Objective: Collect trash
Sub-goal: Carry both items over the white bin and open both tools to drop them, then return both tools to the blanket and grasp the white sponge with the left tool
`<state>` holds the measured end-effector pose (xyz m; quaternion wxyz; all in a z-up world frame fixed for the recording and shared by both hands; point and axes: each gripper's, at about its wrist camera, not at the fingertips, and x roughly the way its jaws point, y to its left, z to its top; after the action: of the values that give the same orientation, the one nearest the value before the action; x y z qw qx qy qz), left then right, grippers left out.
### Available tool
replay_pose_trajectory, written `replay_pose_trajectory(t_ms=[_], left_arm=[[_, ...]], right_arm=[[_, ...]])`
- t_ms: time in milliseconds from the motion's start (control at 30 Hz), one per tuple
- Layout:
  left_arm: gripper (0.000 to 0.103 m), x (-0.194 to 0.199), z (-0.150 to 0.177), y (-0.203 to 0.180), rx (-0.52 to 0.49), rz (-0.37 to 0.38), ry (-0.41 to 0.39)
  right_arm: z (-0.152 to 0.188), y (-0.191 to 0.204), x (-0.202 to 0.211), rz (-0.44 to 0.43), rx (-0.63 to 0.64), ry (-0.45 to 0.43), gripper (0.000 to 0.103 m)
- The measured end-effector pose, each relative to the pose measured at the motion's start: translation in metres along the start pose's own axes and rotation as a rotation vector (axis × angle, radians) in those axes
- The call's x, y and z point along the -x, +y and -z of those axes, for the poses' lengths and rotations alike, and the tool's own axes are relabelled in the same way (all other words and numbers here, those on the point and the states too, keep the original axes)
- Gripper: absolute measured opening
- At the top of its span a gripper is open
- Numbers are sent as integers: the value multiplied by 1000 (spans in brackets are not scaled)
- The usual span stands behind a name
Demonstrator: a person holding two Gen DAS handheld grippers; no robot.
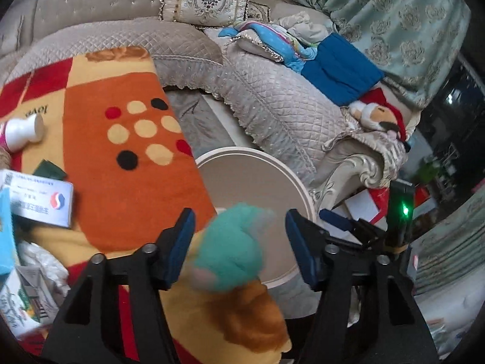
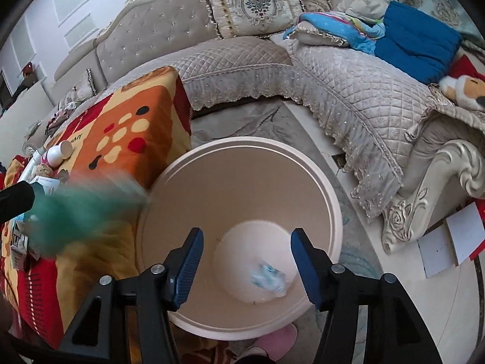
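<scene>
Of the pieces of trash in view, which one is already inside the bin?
The crumpled white-and-blue wrapper, lying on the bin floor between the right hand-held gripper fingers. The green piece, white bottle and cartons sit outside it.

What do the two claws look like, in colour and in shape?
Both look alike. The left claw has two black angular fingers with triangular cut-outs, silver round bolts at the joints, and flat blue pads with fine ribs. The right claw has the same black fingers, silver bolts and ribbed blue pads. In the left wrist view, the right unit carries a black box with a green light.
</scene>
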<state>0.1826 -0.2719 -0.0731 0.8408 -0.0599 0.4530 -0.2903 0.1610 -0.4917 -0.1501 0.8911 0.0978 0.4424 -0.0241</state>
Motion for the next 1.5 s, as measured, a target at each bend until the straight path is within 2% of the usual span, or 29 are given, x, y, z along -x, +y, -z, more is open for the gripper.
replay_pose_trajectory(t_ms=[67, 333, 500, 767, 1033, 1167, 1500], left_arm=[[63, 3, 0, 0, 5, -4, 0], [63, 16, 7, 7, -7, -39, -3], [63, 24, 13, 8, -17, -54, -18], [63, 39, 25, 11, -70, -162, -62], [63, 62, 36, 19, -105, -272, -136], [63, 75, 42, 27, -103, -283, -162], [63, 115, 57, 55, -58, -323, -228]], right_arm=[[2, -3, 0, 3, -5, 4, 63], [8, 3, -2, -15, -6, 19, 64], [8, 7, 0, 21, 11, 13, 64], [9, 12, 4, 28, 21, 14, 65], [12, 35, 18, 8, 52, -10, 66], [11, 50, 32, 0, 69, -41, 72], [6, 105, 68, -68, 142, -115, 75]])
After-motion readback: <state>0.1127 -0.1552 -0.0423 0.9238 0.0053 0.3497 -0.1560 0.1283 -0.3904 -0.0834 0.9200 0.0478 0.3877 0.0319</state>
